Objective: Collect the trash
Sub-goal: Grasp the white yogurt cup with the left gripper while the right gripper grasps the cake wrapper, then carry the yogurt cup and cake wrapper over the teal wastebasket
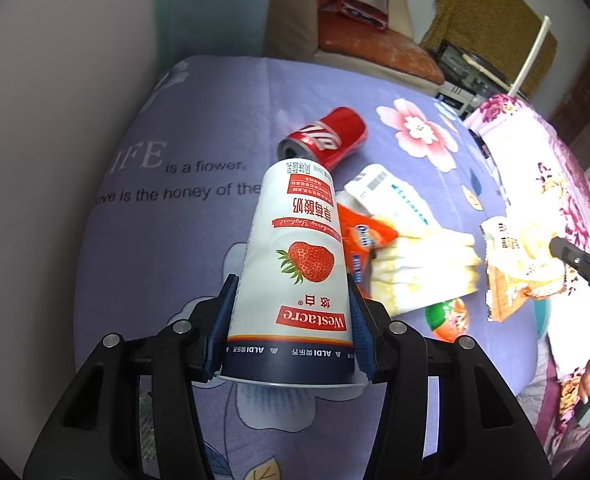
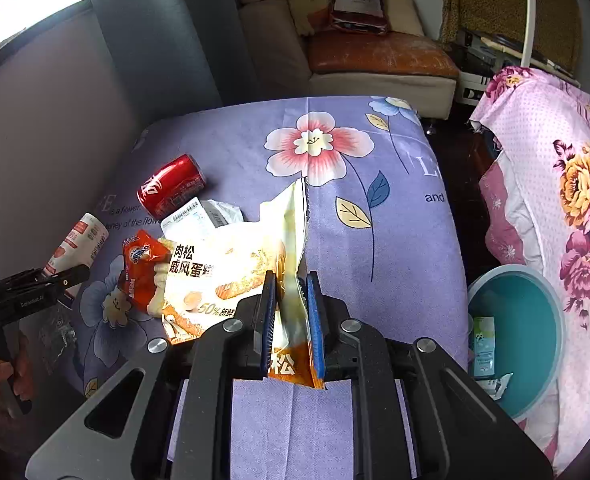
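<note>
Left hand-held gripper [image 1: 291, 320] is clamped on the yoghurt cup [image 1: 295, 264] near its rim, base pointing away from me, long axis in line with the fingers. Right hand-held gripper [image 2: 291, 320] is pinched on the cake wrapper [image 2: 231, 276], lifted off the bed [image 2: 395, 240]. I see the teal bin [image 2: 535, 340] to the right, beside the bed; my right hand is nearer. Cola can [image 2: 171, 186], orange packet [image 2: 141, 272] and receipt [image 2: 187, 216] remain on the bed.

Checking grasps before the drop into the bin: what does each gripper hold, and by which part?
Left gripper: strawberry yogurt cup, clamped at its wide rim end. Right gripper: cake wrapper, pinched at one edge.
</note>
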